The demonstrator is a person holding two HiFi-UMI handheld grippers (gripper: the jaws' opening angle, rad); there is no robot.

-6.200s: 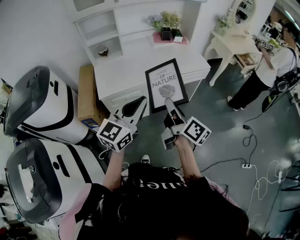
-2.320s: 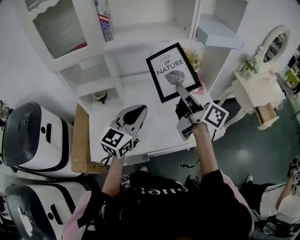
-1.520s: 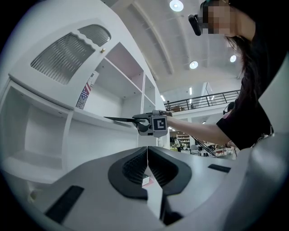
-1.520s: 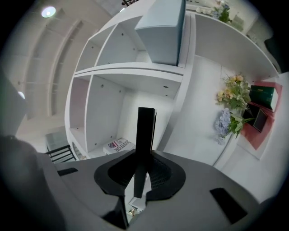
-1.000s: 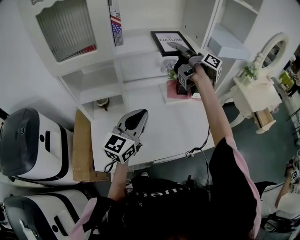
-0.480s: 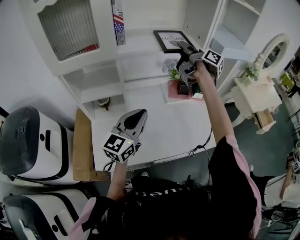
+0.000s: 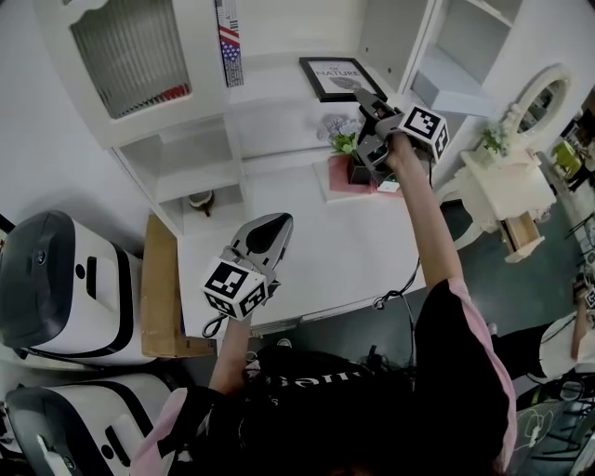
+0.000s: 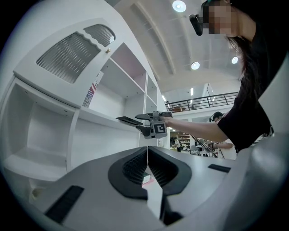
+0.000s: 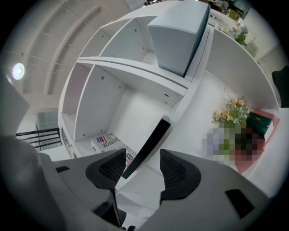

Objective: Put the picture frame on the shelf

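Since a moment before, your right gripper [image 7: 367, 98] had eased back toward the front edge of the white wooden shelf [image 7: 270, 79], its jaws opening, pads clear of the black-rimmed picture frame with a white print [image 7: 333, 76] between them. That frame rested near the shelf's right end. Your left gripper [image 7: 270, 225] hung clenched and empty above the white desk [image 7: 307, 256].

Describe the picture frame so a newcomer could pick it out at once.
Start at the big white shelf unit; on its open shelf, right of the flag-printed book, sits the frame. It is the only black-bordered thing there, a white print with a leaf and the word NATURE, its edge between the opening jaws of the right gripper, which do not press on it.
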